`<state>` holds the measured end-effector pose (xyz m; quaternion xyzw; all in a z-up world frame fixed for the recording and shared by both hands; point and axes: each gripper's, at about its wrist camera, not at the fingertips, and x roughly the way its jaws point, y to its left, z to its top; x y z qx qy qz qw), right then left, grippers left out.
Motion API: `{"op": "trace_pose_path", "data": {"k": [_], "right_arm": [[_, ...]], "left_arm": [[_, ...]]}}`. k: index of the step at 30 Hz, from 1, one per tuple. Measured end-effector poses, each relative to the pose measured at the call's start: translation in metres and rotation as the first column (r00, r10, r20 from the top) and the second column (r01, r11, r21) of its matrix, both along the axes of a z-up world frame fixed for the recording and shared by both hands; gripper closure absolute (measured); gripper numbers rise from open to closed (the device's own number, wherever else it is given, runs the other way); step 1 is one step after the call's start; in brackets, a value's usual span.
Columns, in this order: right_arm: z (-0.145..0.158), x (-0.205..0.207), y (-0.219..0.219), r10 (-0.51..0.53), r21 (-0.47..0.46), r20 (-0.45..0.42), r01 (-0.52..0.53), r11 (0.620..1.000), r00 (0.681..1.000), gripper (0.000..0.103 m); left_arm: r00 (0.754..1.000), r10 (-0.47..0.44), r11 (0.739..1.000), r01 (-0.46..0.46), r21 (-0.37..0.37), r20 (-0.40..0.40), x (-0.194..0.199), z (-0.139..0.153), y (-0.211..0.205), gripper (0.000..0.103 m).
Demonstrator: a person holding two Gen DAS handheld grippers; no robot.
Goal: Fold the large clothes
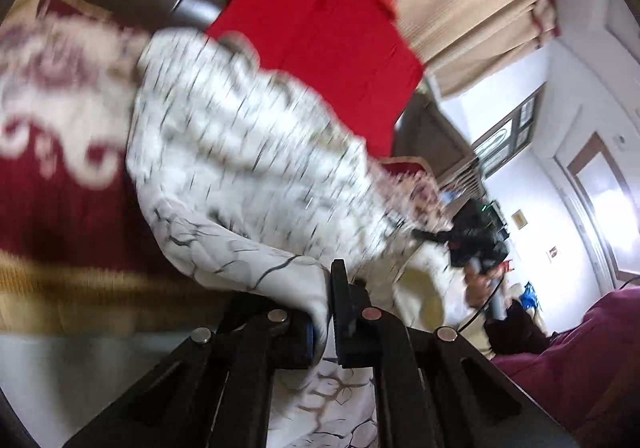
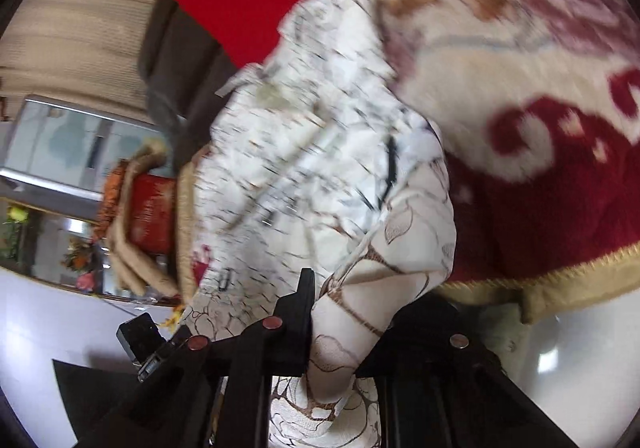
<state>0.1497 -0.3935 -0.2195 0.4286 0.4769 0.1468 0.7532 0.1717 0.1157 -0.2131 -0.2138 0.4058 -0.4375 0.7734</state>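
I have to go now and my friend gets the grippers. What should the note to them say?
Left hand-held gripper: shut on an edge of the white patterned garment.
Right hand-held gripper: shut on another bunch of the same garment.
The garment hangs between both grippers over the red and cream blanket, with a plain red cloth behind.
Done: both edges gripped.
Left: no neat fold shows yet, so spread it and fold it.
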Motion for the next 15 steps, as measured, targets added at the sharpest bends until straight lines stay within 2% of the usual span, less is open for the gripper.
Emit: {"op": "trace_pose_path", "data": {"k": [2, 4, 7, 8, 11, 12, 13, 14, 15], "right_arm": [[0.008, 0.003, -0.001, -0.016, -0.009, 0.040, 0.016, 1.000, 0.999, 0.089], [0.006, 0.008, 0.002, -0.032, -0.049, 0.023, 0.033, 0.998, 0.999, 0.089], [-0.016, 0.007, -0.002, -0.046, -0.095, -0.074, 0.039, 0.995, 0.996, 0.089], [-0.029, 0.005, -0.004, -0.055, -0.089, -0.121, 0.044, 0.995, 0.991, 0.088], [-0.049, 0.002, -0.008, -0.079, -0.091, -0.196, 0.062, 0.994, 0.977, 0.080], [-0.055, 0.003, -0.010, -0.080, -0.082, -0.221, 0.064, 0.995, 0.972, 0.075], [-0.061, 0.004, -0.011, -0.084, -0.071, -0.258, 0.068, 0.995, 0.963, 0.062], [-0.064, 0.006, -0.011, -0.086, -0.069, -0.277, 0.070, 0.995, 0.957, 0.031], [-0.069, 0.008, -0.009, -0.091, -0.070, -0.300, 0.073, 0.995, 0.949, 0.020]], "left_arm": [[0.999, -0.016, 1.000, 0.016, 0.008, 0.041, 0.003, 0.012, -0.002, 0.096], [0.997, -0.035, 0.998, 0.032, 0.046, 0.061, -0.002, 0.010, -0.005, 0.096], [0.999, -0.050, 0.989, 0.050, 0.139, -0.005, -0.004, -0.016, -0.012, 0.096], [0.998, -0.039, 0.984, 0.047, 0.174, -0.048, -0.003, -0.032, -0.012, 0.096], [0.984, -0.012, 0.974, 0.052, 0.221, -0.175, -0.003, -0.074, -0.003, 0.091], [0.979, -0.004, 0.972, 0.052, 0.229, -0.205, -0.002, -0.085, -0.002, 0.084], [0.970, 0.002, 0.970, 0.058, 0.236, -0.245, -0.002, -0.098, 0.000, 0.069], [0.961, 0.009, 0.968, 0.061, 0.244, -0.276, -0.003, -0.107, 0.002, 0.057], [0.954, 0.016, 0.966, 0.063, 0.251, -0.300, -0.005, -0.115, 0.004, 0.033]]}}
